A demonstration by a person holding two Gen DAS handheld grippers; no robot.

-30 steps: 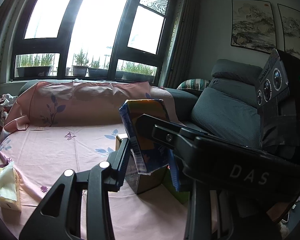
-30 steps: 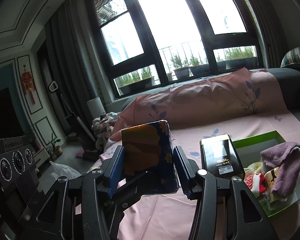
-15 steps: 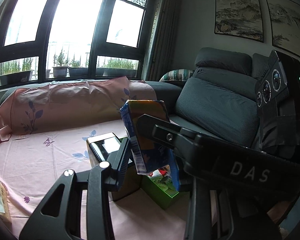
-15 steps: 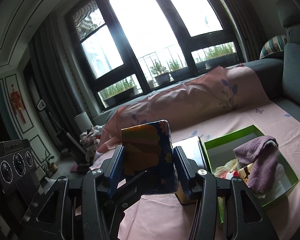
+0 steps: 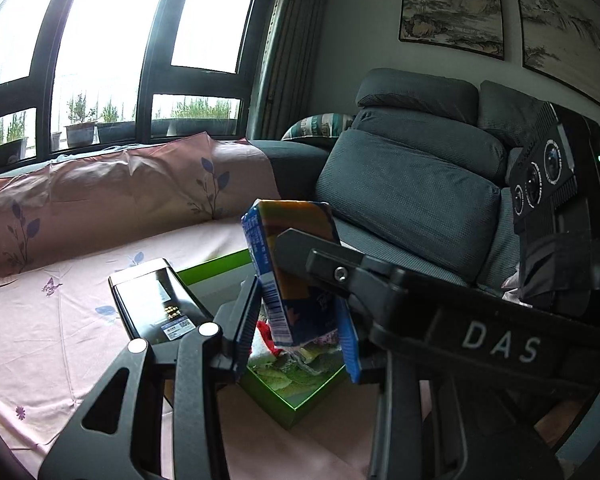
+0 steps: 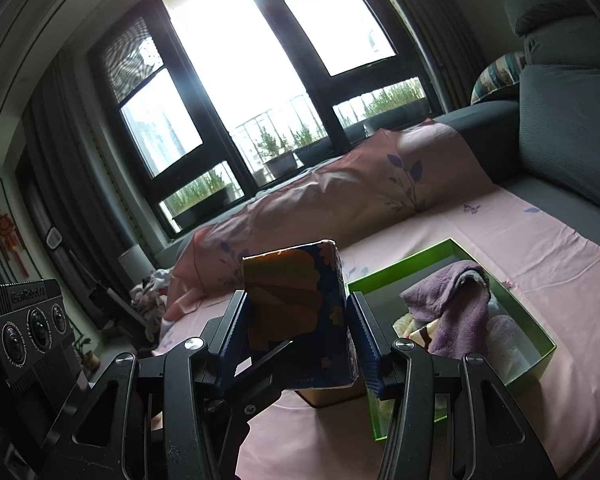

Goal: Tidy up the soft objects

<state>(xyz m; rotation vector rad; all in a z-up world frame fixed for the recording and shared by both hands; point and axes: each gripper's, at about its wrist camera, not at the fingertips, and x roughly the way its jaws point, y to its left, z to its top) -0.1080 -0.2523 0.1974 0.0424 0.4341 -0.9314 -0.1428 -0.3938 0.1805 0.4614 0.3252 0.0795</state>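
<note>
Both grippers are shut on one blue and orange tissue pack (image 5: pixel 292 276), also seen in the right wrist view (image 6: pixel 300 316), and hold it upright in the air. My left gripper (image 5: pixel 296 324) clamps its lower part. My right gripper (image 6: pixel 296 336) clamps its sides. Below and to the right lies an open green box (image 6: pixel 540 340) with a purple cloth (image 6: pixel 452 304) and other soft items in it. The green box (image 5: pixel 296 404) lies right under the pack in the left wrist view.
A black rectangular tin (image 5: pixel 156 300) stands against the green box's left side on the pink floral sheet (image 5: pixel 40 320). Grey sofa cushions (image 5: pixel 404 200) rise at the right. Large windows (image 6: pixel 260 60) are behind.
Both grippers have carried the tissue pack to the right, from over the bare sheet to over the green box. The grip on the pack is unchanged.
</note>
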